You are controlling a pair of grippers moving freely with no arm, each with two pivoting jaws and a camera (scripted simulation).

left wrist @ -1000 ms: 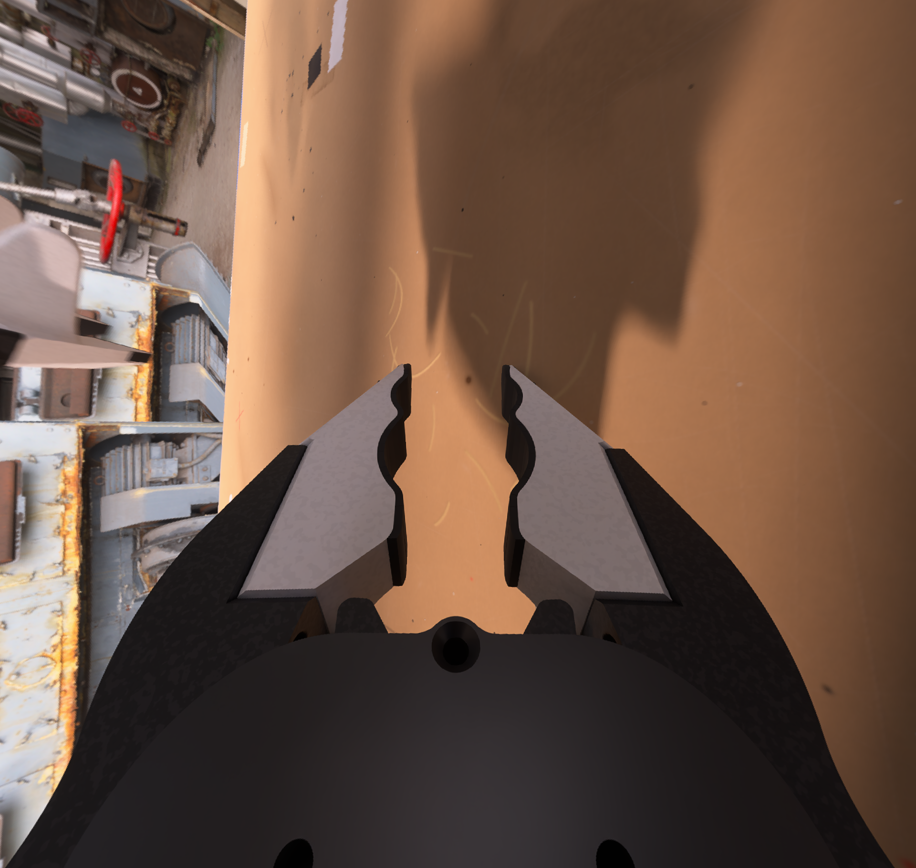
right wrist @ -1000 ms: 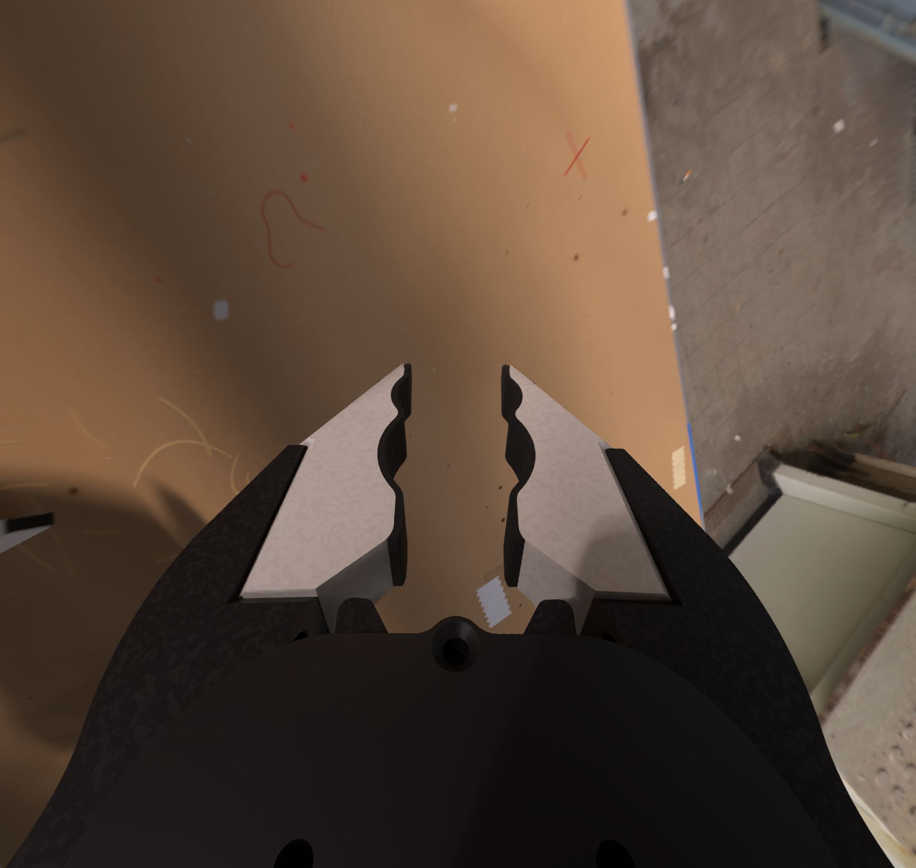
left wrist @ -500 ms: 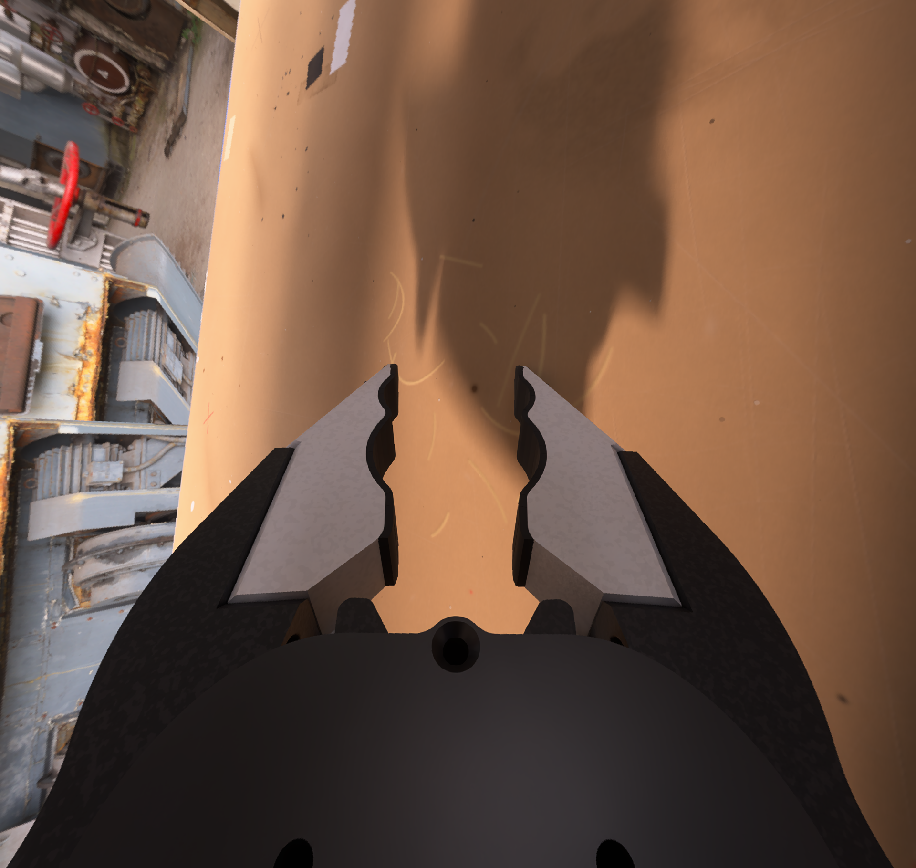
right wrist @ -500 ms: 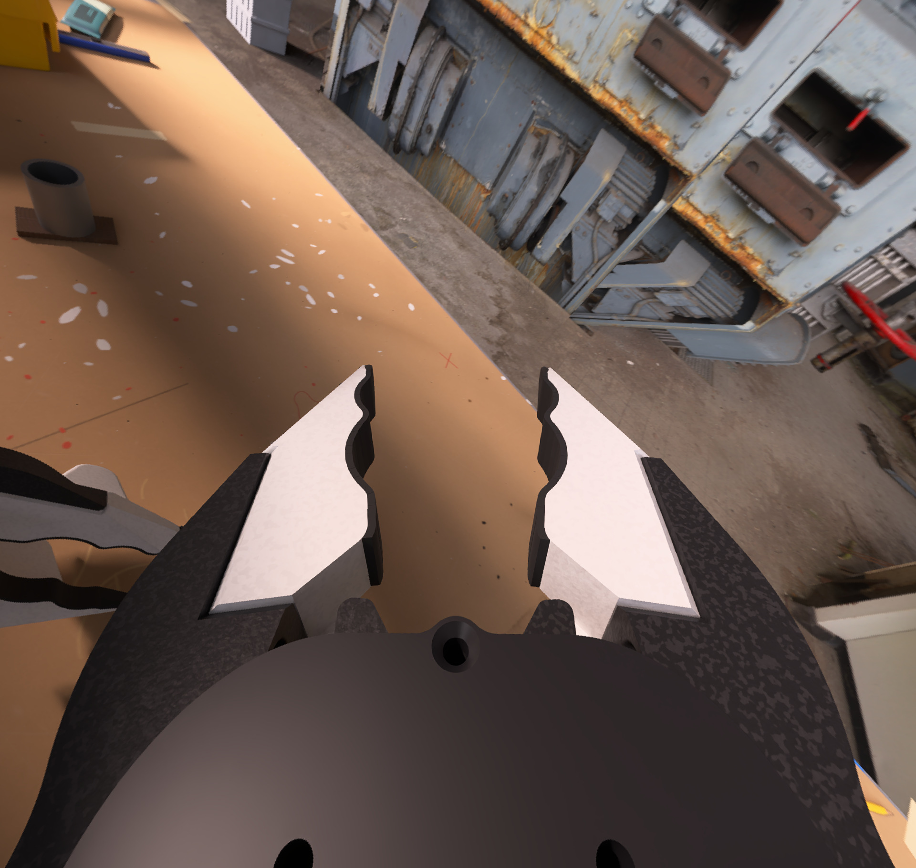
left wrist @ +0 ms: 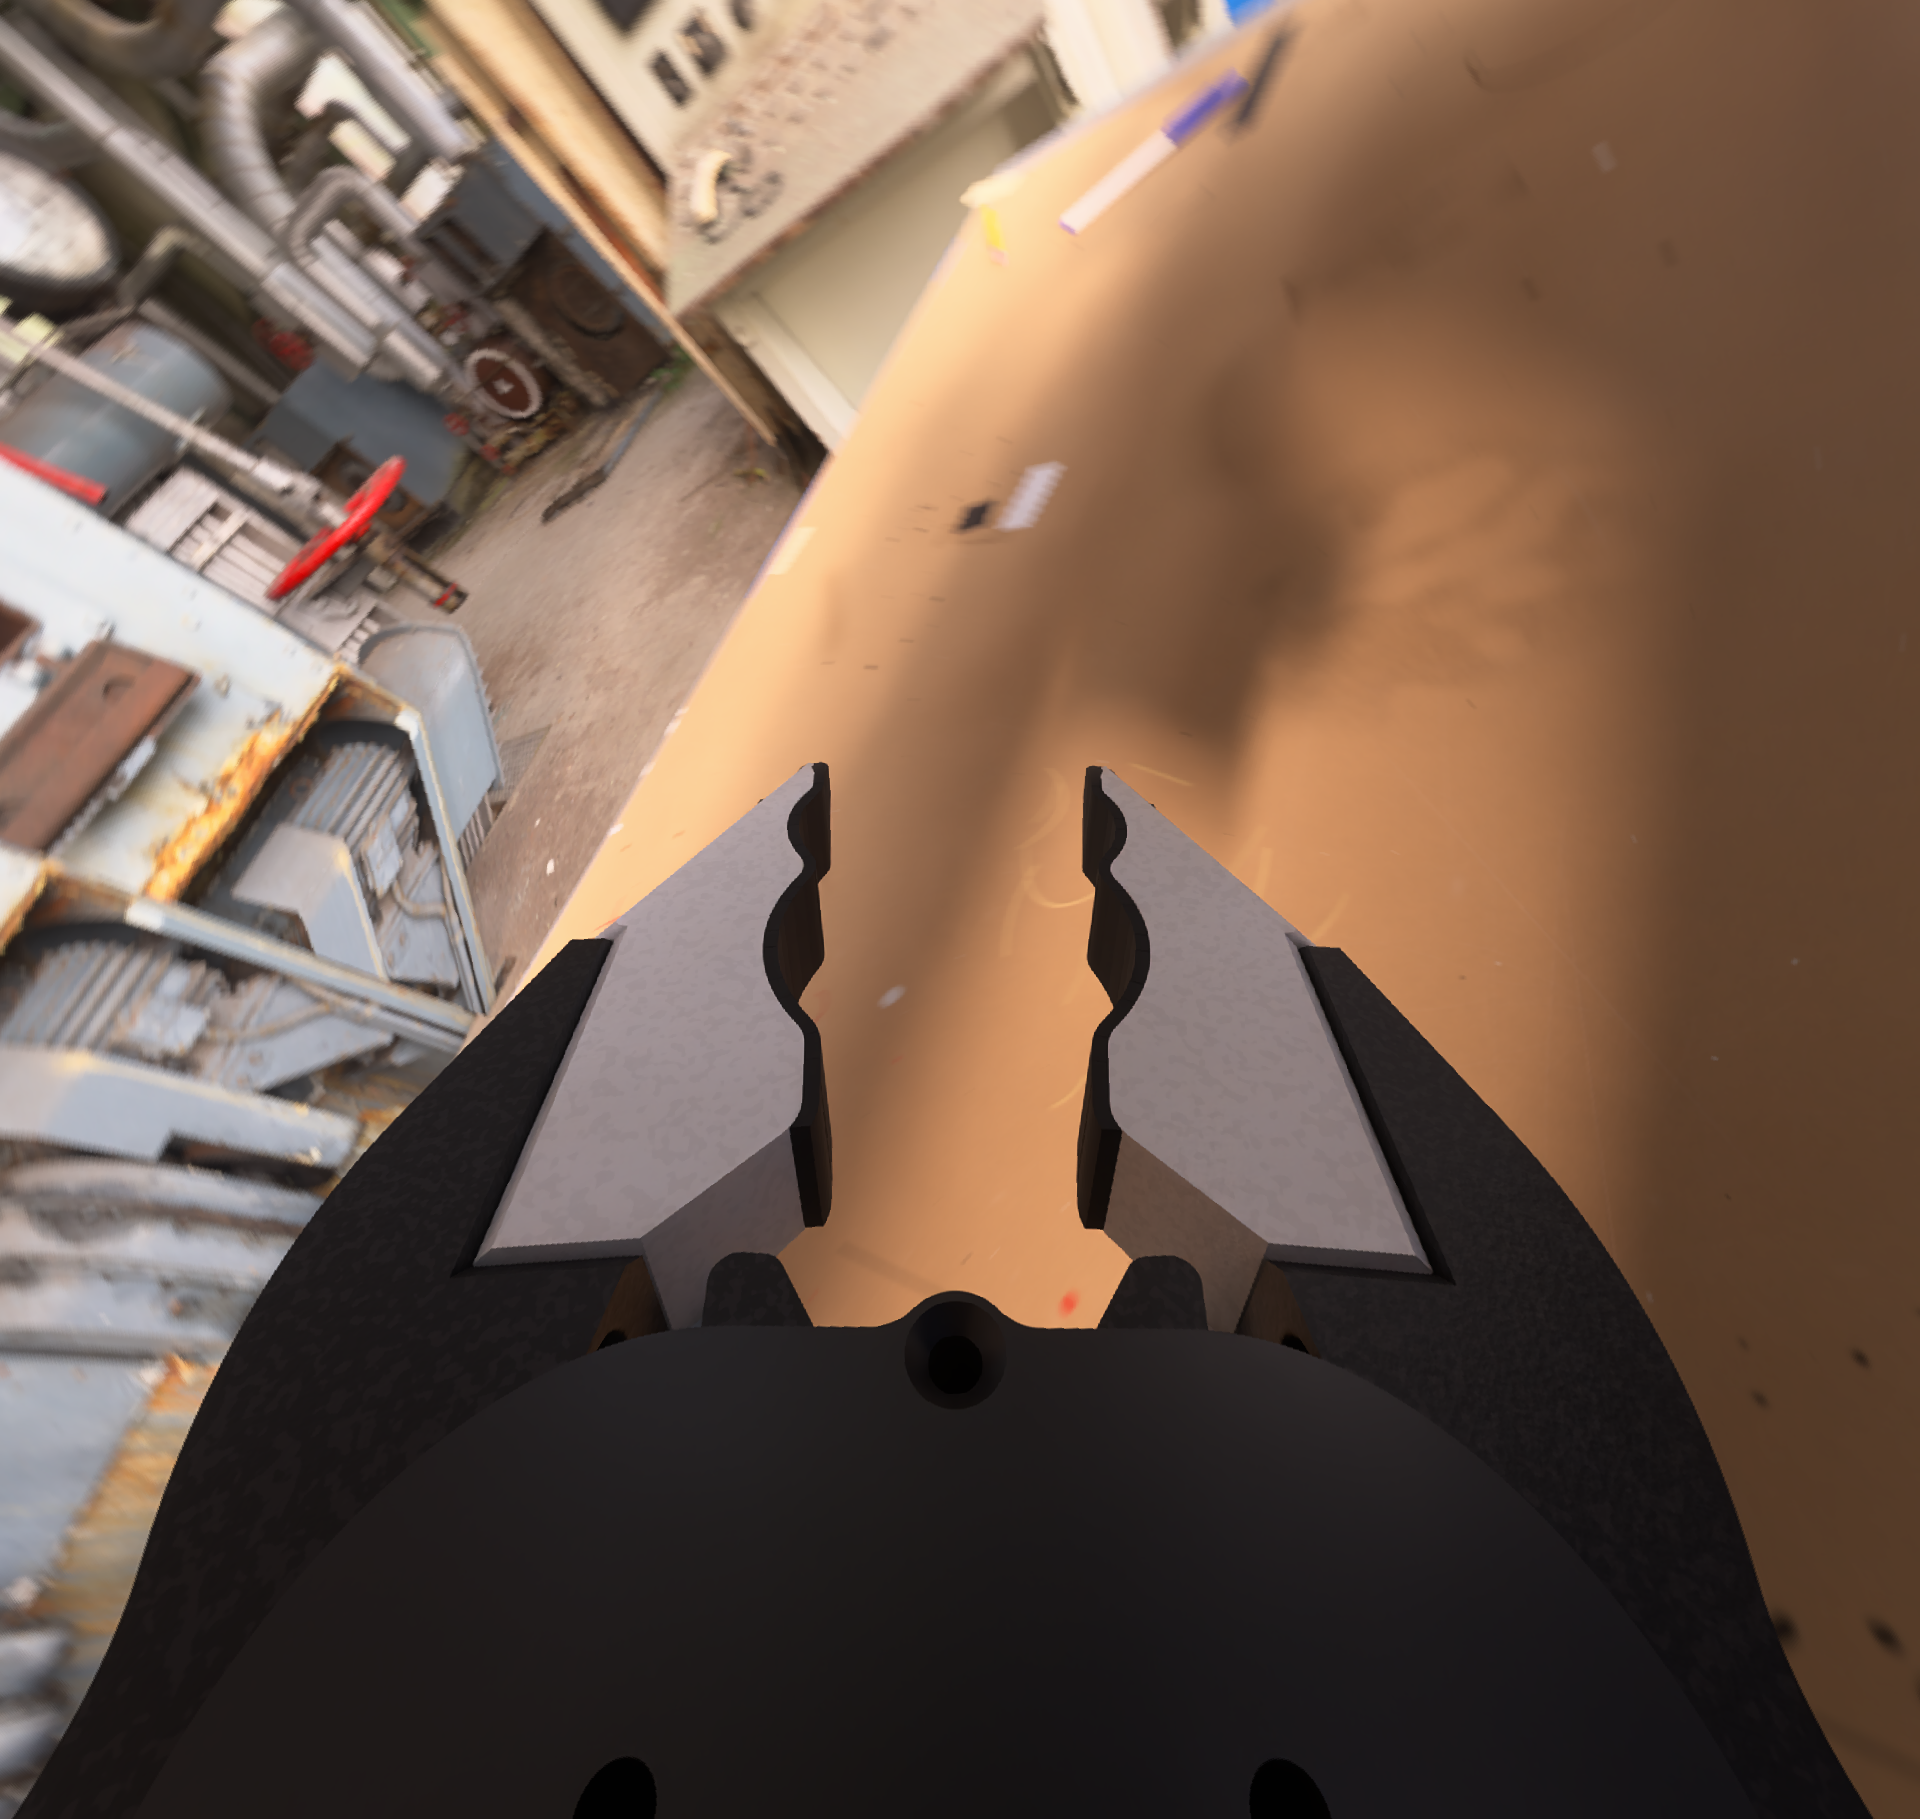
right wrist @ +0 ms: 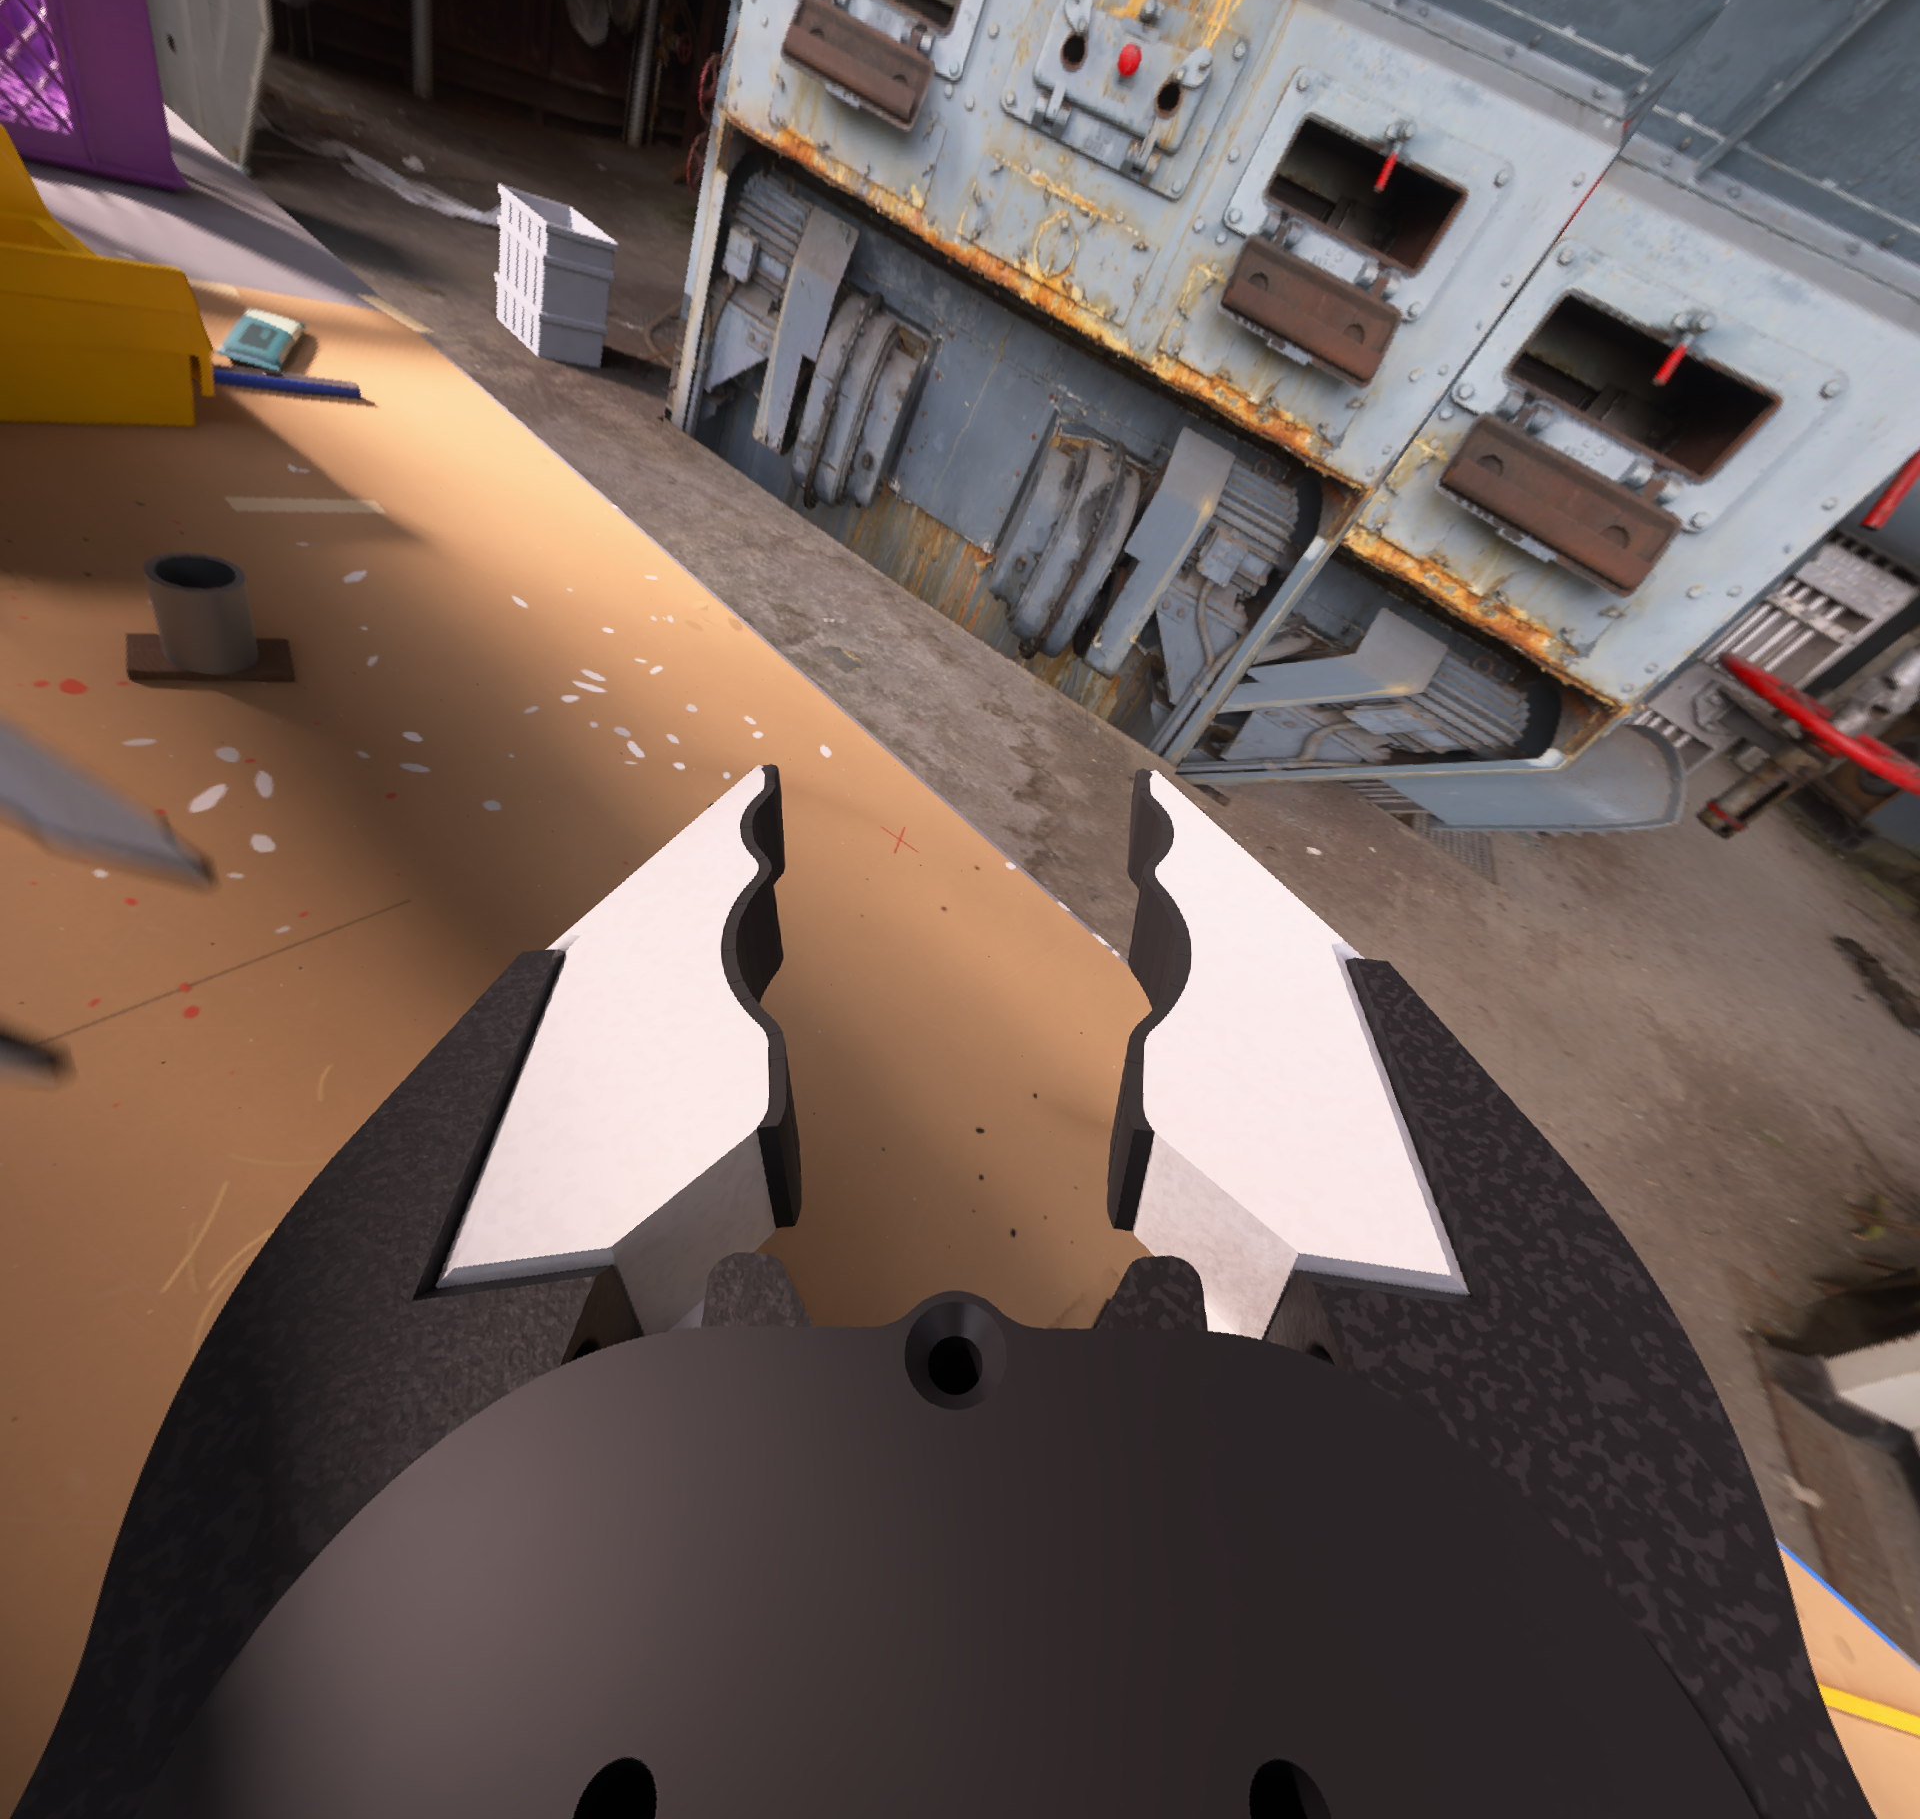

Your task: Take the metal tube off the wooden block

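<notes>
Swinging up off bare table point(right wrist: 343, 1042), widening jaws on right gripper point(right wrist: 954, 782) and left gripper point(left wrist: 956, 782); now sighting metal tube point(right wrist: 197, 611) upright on wooden block point(right wrist: 213, 663), well apart; approaching next.

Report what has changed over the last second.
Both grippers swung up from facing the table. The right gripper opened wider and now sees the metal tube, upright on its wooden block. The left gripper opened slightly. Nothing grasped; both remain empty.
</notes>
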